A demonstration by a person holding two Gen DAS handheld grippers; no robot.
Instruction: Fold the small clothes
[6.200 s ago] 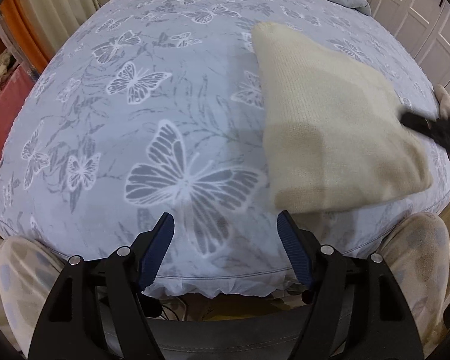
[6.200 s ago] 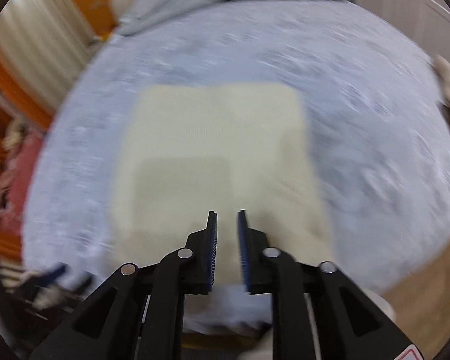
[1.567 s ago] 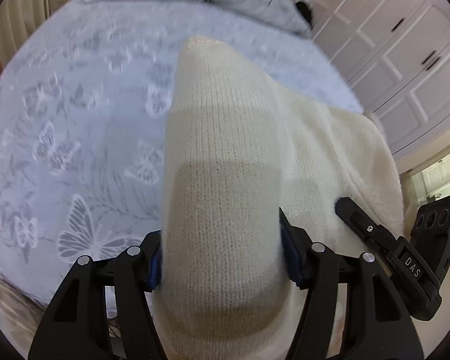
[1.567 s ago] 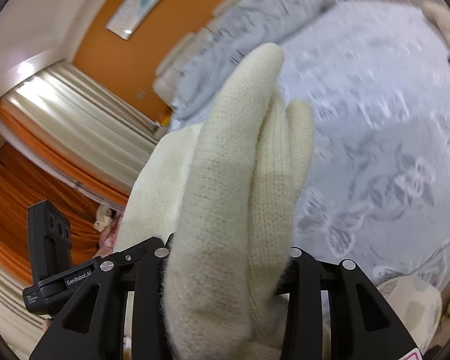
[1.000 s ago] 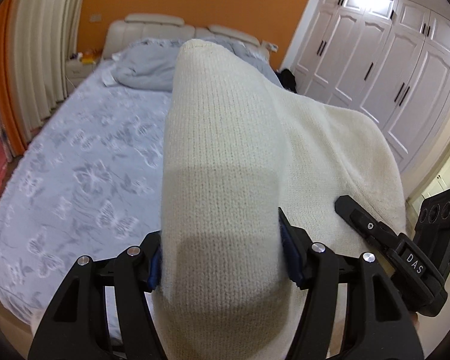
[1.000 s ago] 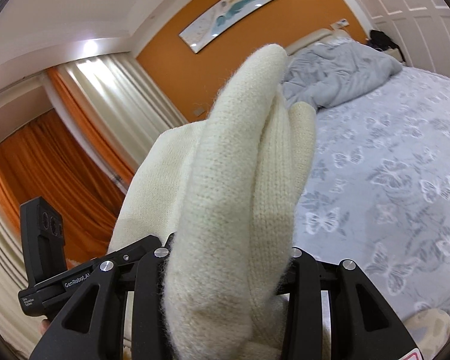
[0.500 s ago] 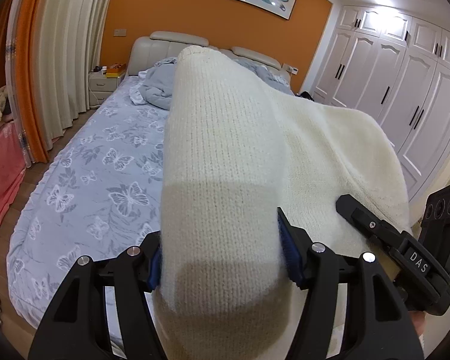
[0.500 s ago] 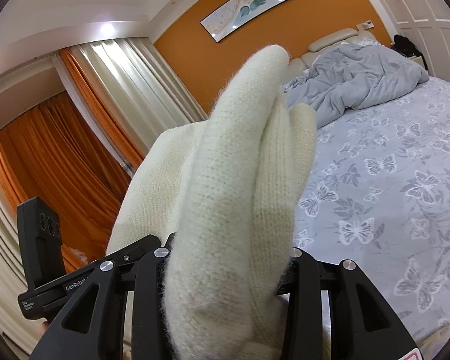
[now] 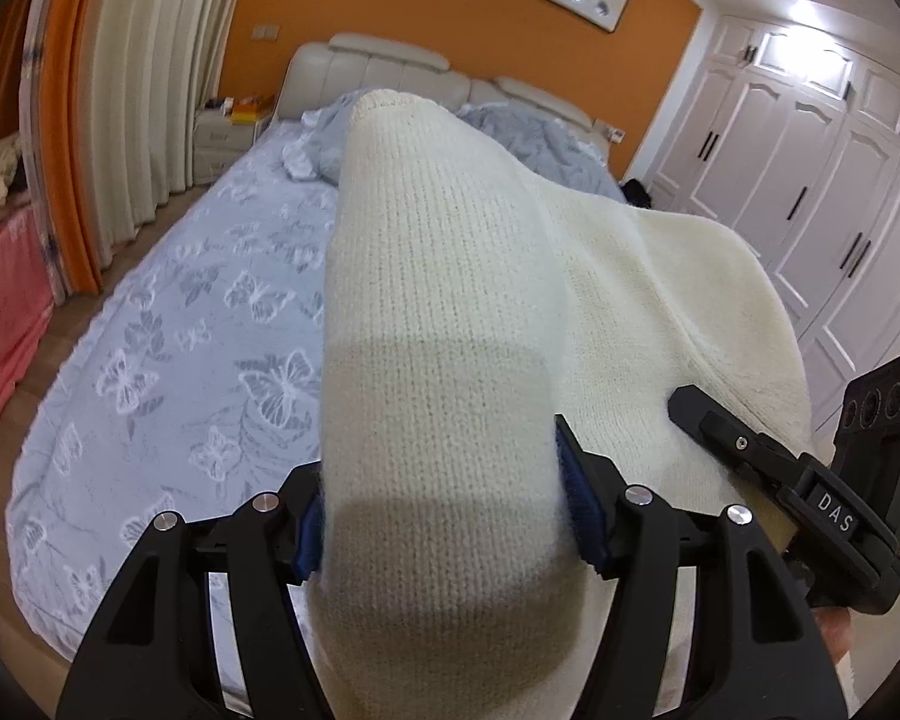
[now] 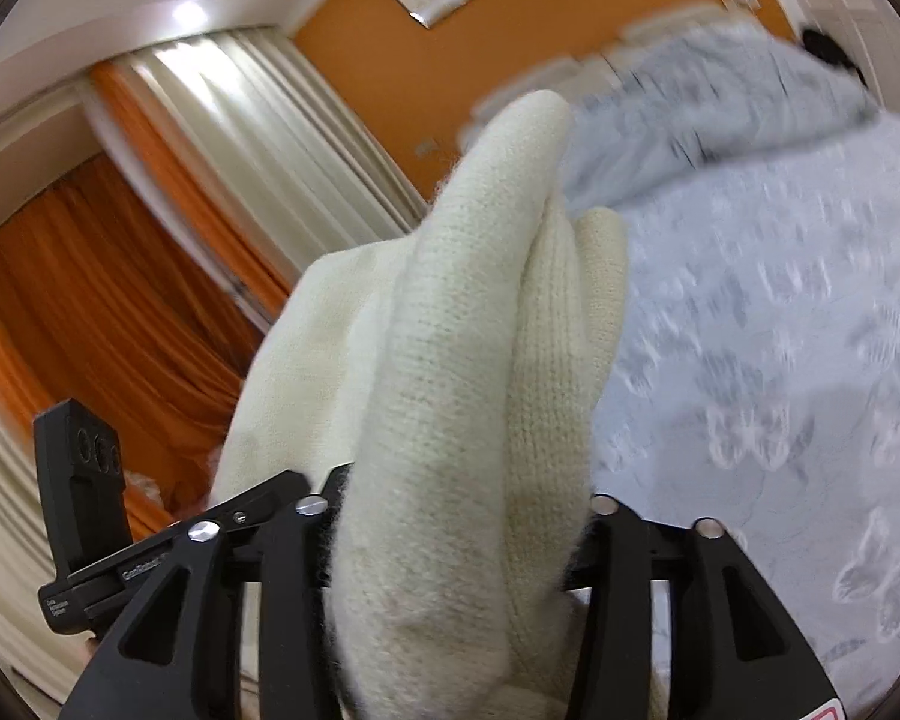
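both jaws clamp cream knit garment [image 9: 444, 360], lifted above bed [image 9: 168, 324].

A bedroom in a home

There is a big bed [image 9: 168, 324] with a butterfly sheet, a rumpled grey blanket [image 9: 528, 132], a padded headboard [image 9: 384, 69], long curtains [image 9: 144, 78], white closet doors [image 9: 822, 198] and an orange wall [image 9: 450, 12].
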